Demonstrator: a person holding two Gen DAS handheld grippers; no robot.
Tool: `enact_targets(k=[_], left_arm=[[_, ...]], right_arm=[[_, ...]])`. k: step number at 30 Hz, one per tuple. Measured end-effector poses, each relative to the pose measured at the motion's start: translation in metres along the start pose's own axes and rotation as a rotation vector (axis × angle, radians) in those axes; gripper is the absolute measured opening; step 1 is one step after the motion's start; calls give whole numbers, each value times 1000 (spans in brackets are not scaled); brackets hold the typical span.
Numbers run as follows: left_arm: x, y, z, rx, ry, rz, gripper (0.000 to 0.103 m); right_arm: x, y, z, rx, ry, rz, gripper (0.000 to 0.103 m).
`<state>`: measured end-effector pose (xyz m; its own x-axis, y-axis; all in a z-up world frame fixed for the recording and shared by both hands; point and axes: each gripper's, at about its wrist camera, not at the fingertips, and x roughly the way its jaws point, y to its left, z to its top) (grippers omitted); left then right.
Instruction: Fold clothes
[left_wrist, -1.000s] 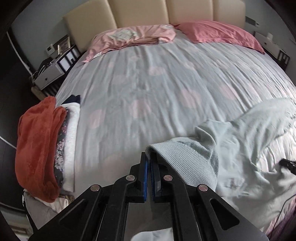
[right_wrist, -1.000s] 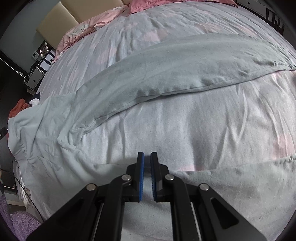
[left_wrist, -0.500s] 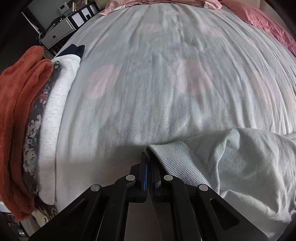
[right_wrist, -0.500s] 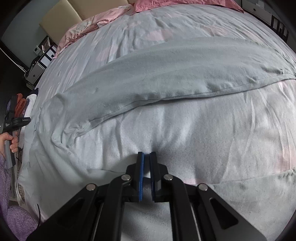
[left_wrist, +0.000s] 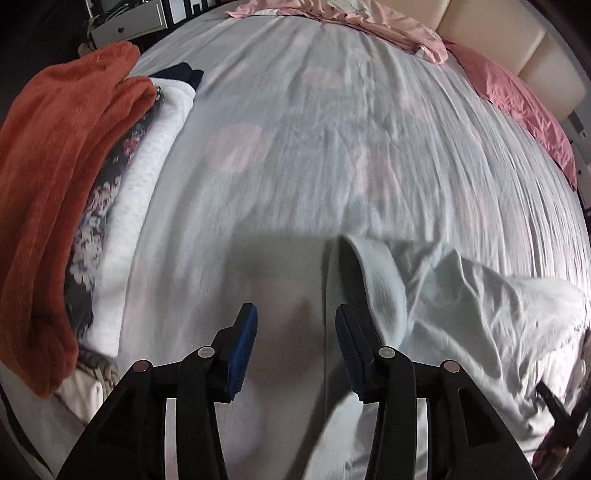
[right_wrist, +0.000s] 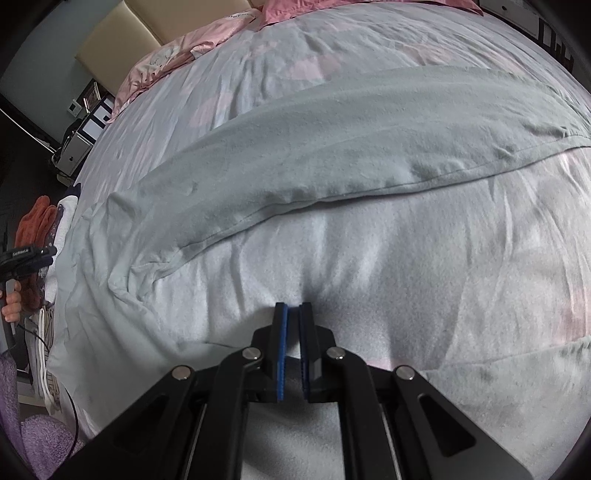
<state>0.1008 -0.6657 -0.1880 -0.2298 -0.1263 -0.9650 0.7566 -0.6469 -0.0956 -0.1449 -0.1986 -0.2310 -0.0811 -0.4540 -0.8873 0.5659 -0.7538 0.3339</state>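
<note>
Lying spread across the bed: one pale grey-green cotton sweatshirt (right_wrist: 332, 155), its body flat over the grey bedsheet with faint pink spots (left_wrist: 314, 155), one long edge already turned over along a seam.

Item: ribbed cuff of the sweatshirt sleeve (left_wrist: 376, 273). Rests on the sheet just beside the right-hand finger of the left tool (left_wrist: 295, 325); it looks free of the pads, though contact is hard to rule out.

Item: left tool. Jaws wide apart, nothing between them.

Item: right tool (right_wrist: 293, 314). Blue pads nearly together, only a sliver of gap, with a pinch of sweatshirt fabric apparently caught at the tips.

Item: stack of folded garments, rust-red fleece uppermost (left_wrist: 62, 177), at the left edge of the bed, well apart from the sweatshirt.

Item: two pink pillows (left_wrist: 517, 110) at the headboard.

Handling note, by judgement: the sleeve appears laid out and the next fold rests with the right tool. Lift the pinched cloth only slightly, carry it across in one even sweep so the turned edge stays straight, and keep the left tool clear of the cuff to avoid dragging it.
</note>
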Motion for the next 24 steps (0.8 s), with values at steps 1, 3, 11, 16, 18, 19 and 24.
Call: enact_targets(k=[1,3,11,16,18,19,24], left_arm=[[-2,2,-11,2,27,-4,46],[-7,6,-33,6,82,-12,46],[-21,38,-110,-167,280,-159,55],[-17,55,-140,-372,329,-270,56],[-11,58,-150,-460,350,-313,56],[-8,59,-153,-507,360,-338,56],[3,57,-163,-675,318,-393,52]], right_arm=[[-1,0,0,3,0,0,7],[-8,0,-7,6,-3,-2,7],[-19,7,-16,-13,-23,-34,8],[-34,8,-24,-35,-56,-53,8],[-43,10,-30,-41,-72,-58,9],[-47,10,-33,-44,-80,-60,9],[-63,11,-44,-49,-124,-91,9]])
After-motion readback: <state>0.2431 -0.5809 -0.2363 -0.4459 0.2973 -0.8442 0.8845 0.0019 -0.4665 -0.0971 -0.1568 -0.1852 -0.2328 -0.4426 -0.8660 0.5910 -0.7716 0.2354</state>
